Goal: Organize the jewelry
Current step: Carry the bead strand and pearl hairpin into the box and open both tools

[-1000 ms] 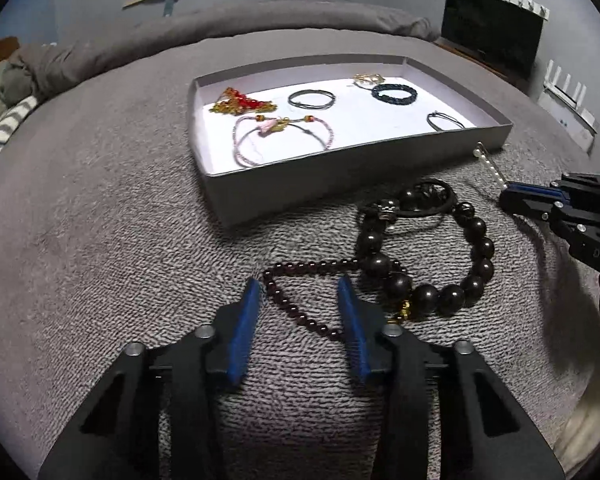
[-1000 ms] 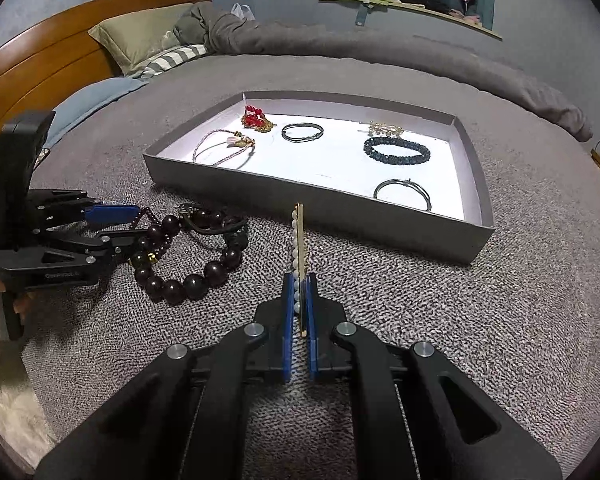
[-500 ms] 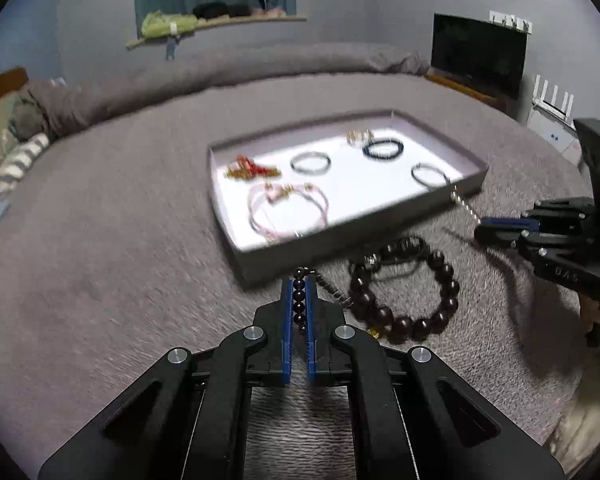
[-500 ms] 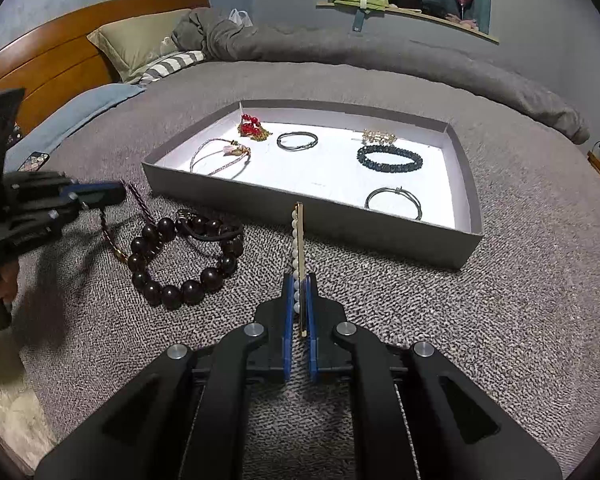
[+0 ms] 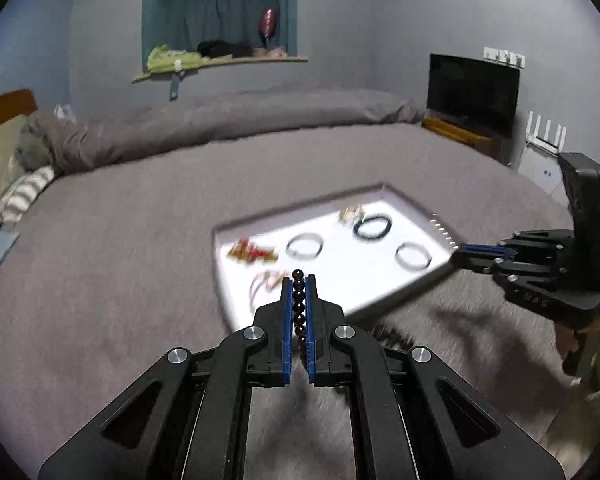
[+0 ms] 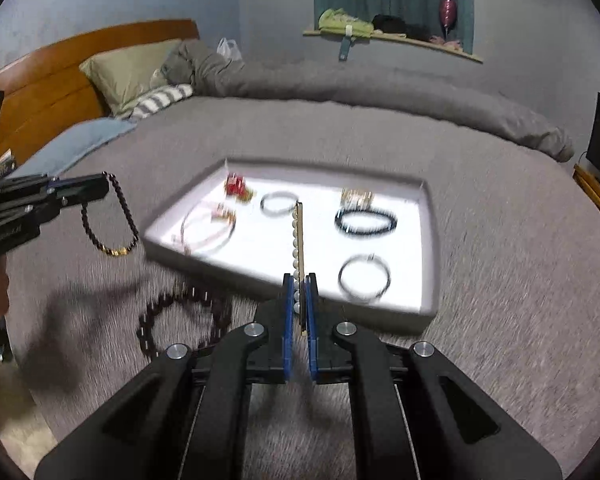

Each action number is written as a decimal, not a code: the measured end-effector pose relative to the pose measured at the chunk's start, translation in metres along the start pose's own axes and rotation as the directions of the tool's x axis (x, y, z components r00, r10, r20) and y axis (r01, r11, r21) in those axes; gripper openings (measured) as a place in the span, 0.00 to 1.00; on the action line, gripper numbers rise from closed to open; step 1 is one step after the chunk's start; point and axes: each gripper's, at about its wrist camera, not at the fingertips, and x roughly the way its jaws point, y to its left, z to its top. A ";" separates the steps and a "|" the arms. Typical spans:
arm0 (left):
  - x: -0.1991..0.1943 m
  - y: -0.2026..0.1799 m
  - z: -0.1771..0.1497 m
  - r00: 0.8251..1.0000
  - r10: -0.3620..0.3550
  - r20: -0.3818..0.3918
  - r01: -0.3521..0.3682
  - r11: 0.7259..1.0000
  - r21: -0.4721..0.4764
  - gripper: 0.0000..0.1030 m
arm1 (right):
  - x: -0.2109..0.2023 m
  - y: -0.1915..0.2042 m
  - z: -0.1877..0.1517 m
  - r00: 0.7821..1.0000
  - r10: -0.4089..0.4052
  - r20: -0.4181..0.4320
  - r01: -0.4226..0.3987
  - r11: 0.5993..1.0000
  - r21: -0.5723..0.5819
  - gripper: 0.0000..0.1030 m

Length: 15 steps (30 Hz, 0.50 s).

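Both grippers have risen since a second ago. Our left gripper (image 5: 299,280) now pinches the dark bead bracelet (image 6: 108,216), dangling left of frame; our right gripper (image 6: 299,280) clamps the pearl strand (image 6: 296,240). Beyond lies the blurred grey tray (image 6: 430,240), probably five pieces inside, on a grey bedspread (image 6: 500,240); large black beads (image 6: 172,312) lie lower left.

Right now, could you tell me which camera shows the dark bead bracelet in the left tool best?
The right wrist view: the dark bead bracelet hangs there as a full loop from the left tool, gold beads at the bottom. The left wrist view shows only a short row of beads pinched between the pads.
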 end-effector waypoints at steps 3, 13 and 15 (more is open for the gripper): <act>0.008 -0.008 0.021 0.999 -0.030 0.028 0.031 0.999 -0.017 0.05 | 0.010 -0.007 0.017 1.000 -0.015 0.003 0.015 1.000 0.020 0.05; 0.081 -0.028 0.042 0.993 -0.115 -0.015 0.113 0.989 -0.094 0.05 | 0.054 -0.031 0.045 0.999 -0.015 -0.041 0.018 0.996 0.082 0.06; 0.094 -0.027 0.034 0.991 -0.128 -0.044 0.123 0.988 -0.096 0.05 | 0.066 -0.029 0.040 0.997 -0.011 -0.078 0.015 0.998 0.056 0.06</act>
